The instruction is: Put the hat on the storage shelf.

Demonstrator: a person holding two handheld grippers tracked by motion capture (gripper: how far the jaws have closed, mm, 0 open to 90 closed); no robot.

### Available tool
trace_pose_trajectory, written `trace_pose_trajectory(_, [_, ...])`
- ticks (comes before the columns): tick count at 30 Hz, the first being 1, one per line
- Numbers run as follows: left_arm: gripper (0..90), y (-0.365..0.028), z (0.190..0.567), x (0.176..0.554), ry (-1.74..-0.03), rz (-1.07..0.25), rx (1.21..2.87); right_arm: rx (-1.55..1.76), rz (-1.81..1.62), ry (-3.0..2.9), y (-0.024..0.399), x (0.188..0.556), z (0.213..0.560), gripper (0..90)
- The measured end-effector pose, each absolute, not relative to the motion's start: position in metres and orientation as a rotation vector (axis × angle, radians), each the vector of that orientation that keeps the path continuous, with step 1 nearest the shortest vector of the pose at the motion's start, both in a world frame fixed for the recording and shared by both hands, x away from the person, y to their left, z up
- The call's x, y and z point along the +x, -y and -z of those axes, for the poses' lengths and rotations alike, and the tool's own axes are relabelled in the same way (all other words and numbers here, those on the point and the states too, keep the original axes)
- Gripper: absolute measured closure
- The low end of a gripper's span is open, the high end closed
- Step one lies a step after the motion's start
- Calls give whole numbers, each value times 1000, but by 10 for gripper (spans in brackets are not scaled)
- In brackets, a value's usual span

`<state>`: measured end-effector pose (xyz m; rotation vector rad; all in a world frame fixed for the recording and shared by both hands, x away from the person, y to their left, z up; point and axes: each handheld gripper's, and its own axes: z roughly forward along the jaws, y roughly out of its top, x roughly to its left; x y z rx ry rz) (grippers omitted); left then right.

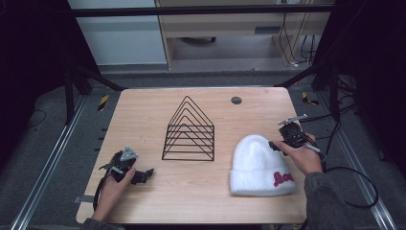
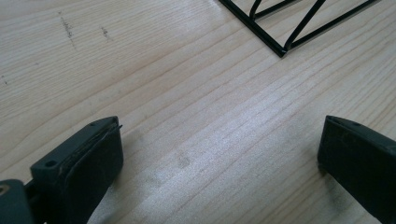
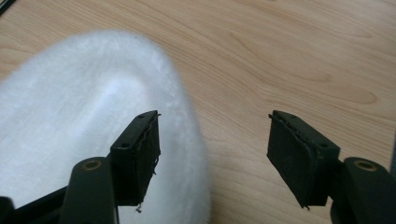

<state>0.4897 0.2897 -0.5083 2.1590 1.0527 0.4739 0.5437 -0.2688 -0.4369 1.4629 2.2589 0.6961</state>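
On the wooden table (image 1: 201, 191), high view: black wire rack (image 1: 188, 132) stands at centre. White knit hat (image 1: 260, 166) with red lettering lies right of the rack, near the front edge. Left gripper (image 1: 143, 174) rests left-front of the rack; right gripper (image 1: 276, 144) touches the hat's right edge.

Left gripper view: jaws wide, nothing between them, bare wood below; rack corner (image 2: 282, 49) ahead.

Right gripper view: jaws wide; one jaw over the hat's (image 3: 84, 112) edge, the other over wood.

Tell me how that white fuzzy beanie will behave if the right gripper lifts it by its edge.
The beanie looks knitted and fluffy, so it will probably sag and fold rather than hold shape. It seems light for its size. Its plush pile in the right gripper view should compress, so the right gripper, now open, likely needs a deep pinch.
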Motion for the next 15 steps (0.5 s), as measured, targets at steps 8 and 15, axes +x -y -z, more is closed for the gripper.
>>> trace_pose_trajectory(8, [0, -290, 508, 490, -1054, -473, 2159, 1457, -716, -2309, 253, 559, 445, 360])
trace_pose_trajectory(15, [0, -290, 508, 490, -1054, -473, 2158, 1474, -694, -2339, 236, 573, 457, 374])
